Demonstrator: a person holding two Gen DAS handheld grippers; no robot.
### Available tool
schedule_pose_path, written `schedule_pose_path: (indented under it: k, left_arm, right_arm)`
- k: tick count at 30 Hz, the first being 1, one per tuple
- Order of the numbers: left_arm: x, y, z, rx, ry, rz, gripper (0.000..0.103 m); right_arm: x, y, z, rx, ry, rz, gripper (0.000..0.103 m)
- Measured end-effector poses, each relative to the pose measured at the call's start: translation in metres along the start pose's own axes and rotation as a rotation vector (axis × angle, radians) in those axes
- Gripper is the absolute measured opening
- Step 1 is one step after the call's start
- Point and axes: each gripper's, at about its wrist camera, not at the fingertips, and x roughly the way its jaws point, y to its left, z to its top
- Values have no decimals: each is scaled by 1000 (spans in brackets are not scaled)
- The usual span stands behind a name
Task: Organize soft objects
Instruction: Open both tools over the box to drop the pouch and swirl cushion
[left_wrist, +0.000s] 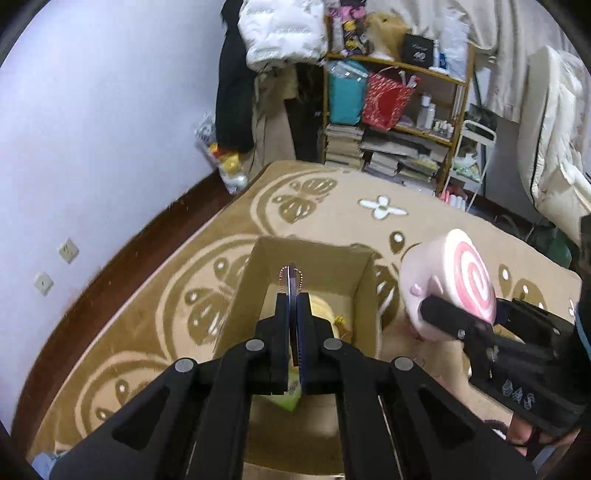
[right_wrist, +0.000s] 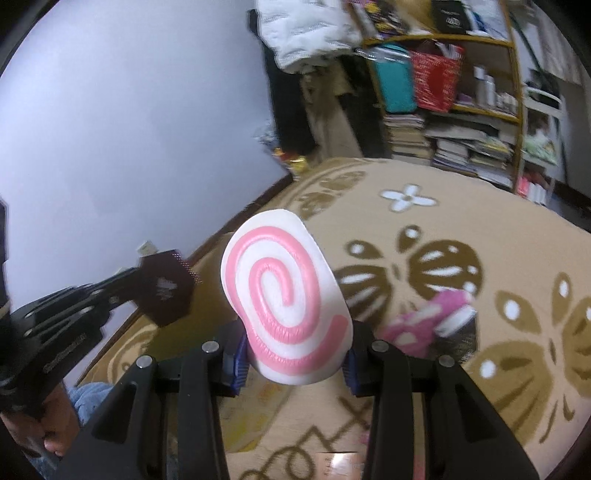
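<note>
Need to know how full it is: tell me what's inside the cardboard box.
Inside the cardboard box: a yellowish soft object, partly hidden by the left gripper; the rest is covered.

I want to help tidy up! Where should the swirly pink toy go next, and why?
Probably a short carry left, over the open cardboard box. The right gripper grips the swirl toy in the air beside the box, which already holds a yellow soft toy. The left gripper is shut, empty.
</note>
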Motion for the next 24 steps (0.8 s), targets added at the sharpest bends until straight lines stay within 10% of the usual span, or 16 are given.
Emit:
schedule_pose_path:
  k: [24]
  left_arm:
    - [46,33,-19,-46,165,75,6]
  right_arm:
    - [41,65,-35,-208,137,17,52]
